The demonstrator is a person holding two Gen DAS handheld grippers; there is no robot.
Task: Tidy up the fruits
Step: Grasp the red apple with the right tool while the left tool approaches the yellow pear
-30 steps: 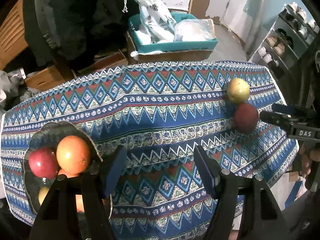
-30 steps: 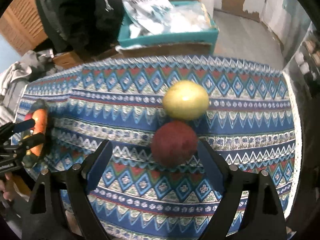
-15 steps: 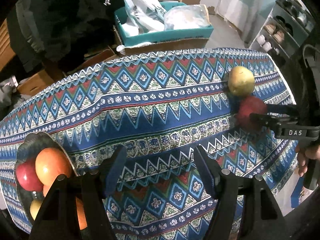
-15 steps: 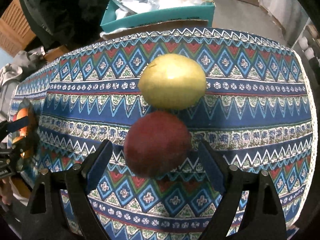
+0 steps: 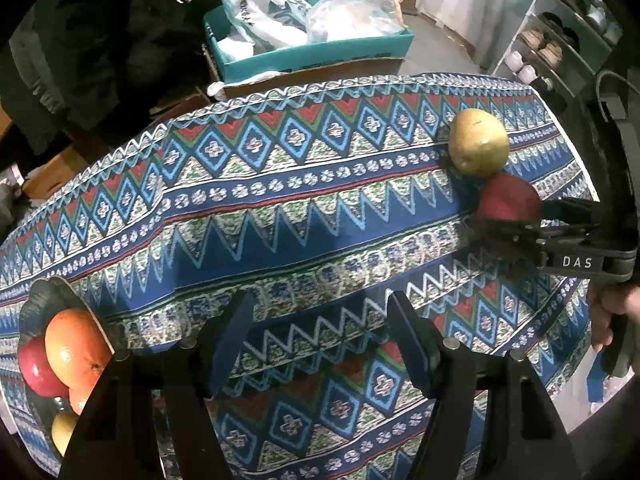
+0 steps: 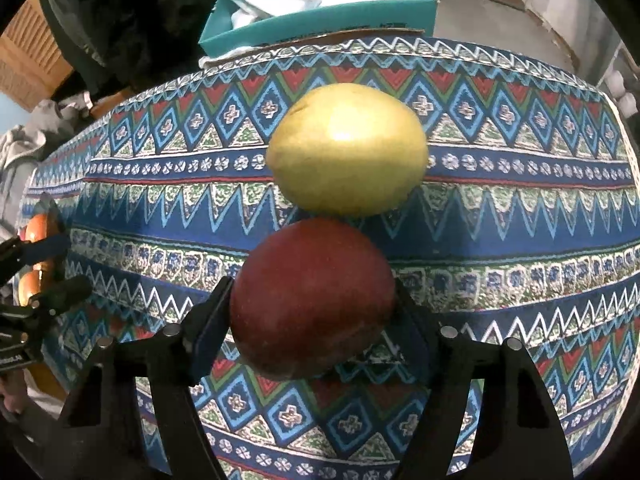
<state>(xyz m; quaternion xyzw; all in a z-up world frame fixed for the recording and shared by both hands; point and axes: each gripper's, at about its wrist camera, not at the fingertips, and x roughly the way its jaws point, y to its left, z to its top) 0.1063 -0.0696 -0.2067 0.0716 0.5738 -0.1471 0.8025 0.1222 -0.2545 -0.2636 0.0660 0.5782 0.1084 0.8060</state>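
You are closing right gripper [image 6: 312, 316] jaws on red apple [image 6: 312, 296], sitting on counter between pads, touching yellow apple [image 6: 346, 148] behind. Left gripper [image 5: 320, 336] jaws are hanging half-wide, empty, nearer fruit bowl [image 5: 44, 296].

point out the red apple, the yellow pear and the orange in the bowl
red apple [image 6: 312, 300], right wrist view, front face
yellow pear [image 6: 346, 150], right wrist view, middle of its top
orange [image 5: 74, 346], left wrist view, centre of its peel

A patterned cloth [image 5: 280, 216] covers the bench; on it lie a yellow fruit [image 6: 346, 150], a red apple [image 6: 312, 296] (touching) and a dark fruit bowl [image 5: 40, 300].
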